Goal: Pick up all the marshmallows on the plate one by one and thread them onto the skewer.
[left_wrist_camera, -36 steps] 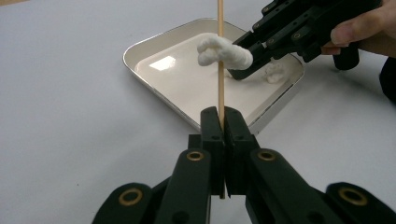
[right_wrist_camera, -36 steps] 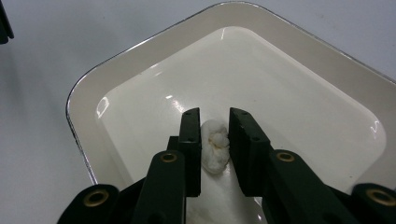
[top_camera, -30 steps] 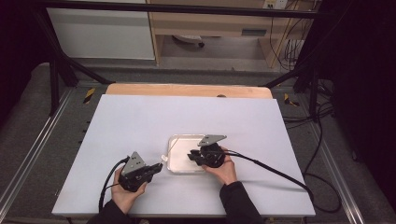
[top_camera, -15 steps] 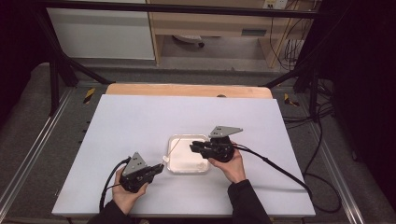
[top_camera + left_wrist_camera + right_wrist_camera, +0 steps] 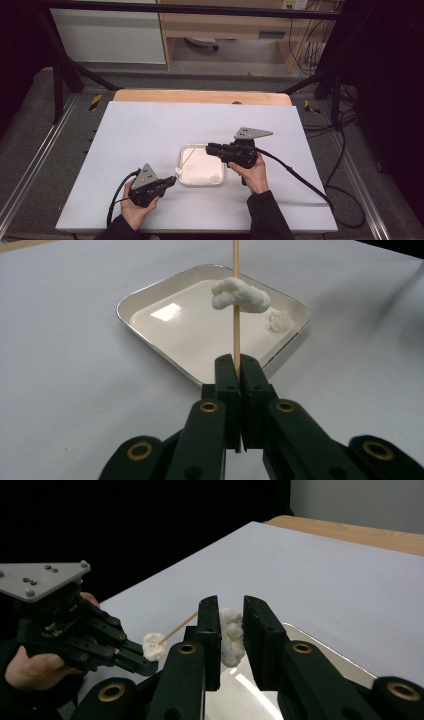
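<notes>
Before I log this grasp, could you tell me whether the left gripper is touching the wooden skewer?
Touching. The left gripper view shows the left gripper with its jaws closed on the wooden skewer, no gap either side.

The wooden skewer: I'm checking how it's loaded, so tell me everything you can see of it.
The wooden skewer is thin, straight and pale tan. The left gripper is shut on its lower part. A white, lumpy marshmallow-like piece is threaded on it partway up. It points over the white tray, clear of the tray floor. Its tip runs out of frame.
</notes>
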A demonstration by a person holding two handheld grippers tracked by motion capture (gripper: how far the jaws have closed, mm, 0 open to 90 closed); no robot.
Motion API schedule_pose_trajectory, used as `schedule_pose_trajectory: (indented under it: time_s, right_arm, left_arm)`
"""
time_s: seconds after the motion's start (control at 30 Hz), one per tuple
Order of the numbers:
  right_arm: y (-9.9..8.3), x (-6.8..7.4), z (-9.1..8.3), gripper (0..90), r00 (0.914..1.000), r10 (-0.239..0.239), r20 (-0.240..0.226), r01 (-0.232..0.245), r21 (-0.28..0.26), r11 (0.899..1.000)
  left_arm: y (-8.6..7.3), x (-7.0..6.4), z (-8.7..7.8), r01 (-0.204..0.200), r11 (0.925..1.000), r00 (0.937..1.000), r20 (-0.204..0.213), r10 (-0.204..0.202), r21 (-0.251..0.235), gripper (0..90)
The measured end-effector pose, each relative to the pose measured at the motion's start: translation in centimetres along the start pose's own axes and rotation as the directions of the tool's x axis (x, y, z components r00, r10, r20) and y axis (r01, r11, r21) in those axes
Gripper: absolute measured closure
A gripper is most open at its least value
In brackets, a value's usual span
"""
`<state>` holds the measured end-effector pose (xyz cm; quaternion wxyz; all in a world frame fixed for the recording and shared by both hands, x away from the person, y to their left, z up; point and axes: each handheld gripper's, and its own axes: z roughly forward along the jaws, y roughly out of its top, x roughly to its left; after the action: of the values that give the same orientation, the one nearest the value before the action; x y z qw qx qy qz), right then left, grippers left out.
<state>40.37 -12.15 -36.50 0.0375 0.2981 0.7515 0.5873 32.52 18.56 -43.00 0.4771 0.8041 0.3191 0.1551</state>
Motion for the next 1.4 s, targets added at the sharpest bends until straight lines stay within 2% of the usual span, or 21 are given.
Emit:
schedule_pose_trajectory:
  time_s: [0.03,0.07,0.17,0.33,0.6,1.13,1.33,1.4]
  right_arm:
    - [0.1,0.0,0.0,78.2,1.0000,0.005,-0.007,-0.005,-0.003,1.000]
    - [0.2,-0.1,0.0,78.2,0.9999,0.011,-0.011,-0.011,-0.008,1.000]
    - [0.4,-0.2,0.1,78.3,0.9994,0.026,-0.021,-0.026,-0.018,0.999]
    - [0.9,-0.4,0.5,78.2,0.9983,0.043,-0.039,-0.043,-0.019,0.999]
    - [1.0,-0.5,1.4,77.7,0.9939,0.078,-0.078,-0.079,-0.014,0.997]
    - [0.4,-0.5,2.1,77.3,0.9874,0.107,-0.116,-0.107,0.010,0.994]
    - [0.1,-0.4,2.4,77.8,0.9820,0.132,-0.136,-0.132,0.006,0.991]
    - [0.0,-0.3,2.5,78.0,0.9792,0.142,-0.145,-0.143,0.002,0.990]
  left_arm:
    - [0.1,0.1,0.2,-0.019,0.9996,0.9994,0.029,0.020,-0.022,88.5]
    - [0.0,-0.1,0.0,-0.004,1.0000,1.0000,0.004,0.004,-0.001,88.5]
    - [0.1,-0.1,0.2,-0.015,0.9998,0.9995,0.029,0.015,-0.014,88.5]
    - [0.1,-0.3,0.2,-0.033,0.9992,0.9986,0.041,0.034,-0.024,88.5]
    - [0.2,-0.5,0.2,-0.044,0.9988,0.9981,0.041,0.045,-0.023,88.5]
    - [0.1,-0.5,0.1,-0.058,0.9977,0.9973,0.043,0.060,-0.034,88.5]
    - [0.1,-0.6,0.0,-0.055,0.9973,0.9977,0.037,0.057,-0.049,88.6]
    - [0.0,-0.7,-0.1,-0.042,0.9984,0.9986,0.031,0.044,-0.038,88.6]
